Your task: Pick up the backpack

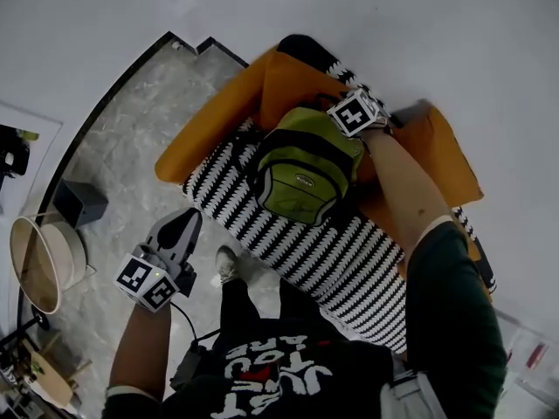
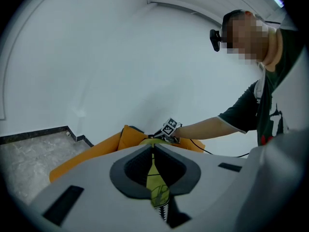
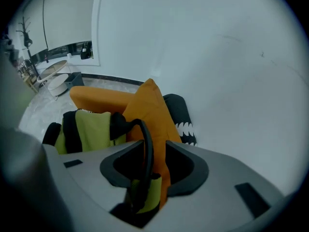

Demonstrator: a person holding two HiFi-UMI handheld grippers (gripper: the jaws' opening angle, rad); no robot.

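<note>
A green and black backpack (image 1: 306, 168) stands upright on a black-and-white patterned sofa (image 1: 332, 251), leaning against an orange cushion (image 1: 288, 81). My right gripper (image 1: 349, 116) is at the backpack's top, pointing steeply down. In the right gripper view the right gripper (image 3: 154, 146) is open, and the backpack's black carry handle (image 3: 145, 144) runs through the gap between the jaws beside the cushion (image 3: 149, 110). My left gripper (image 1: 179, 225) hangs over the floor in front of the sofa, away from the backpack. This left gripper (image 2: 153, 148) is shut and empty, aimed at the backpack (image 2: 157, 192).
An orange blanket or cushion (image 1: 205, 129) drapes the sofa's left end. On the marble floor (image 1: 131, 129) stand a dark box (image 1: 80, 202) and a round pale basket (image 1: 39, 264). A white wall rises behind the sofa. The person's shoe (image 1: 227, 263) is by the sofa front.
</note>
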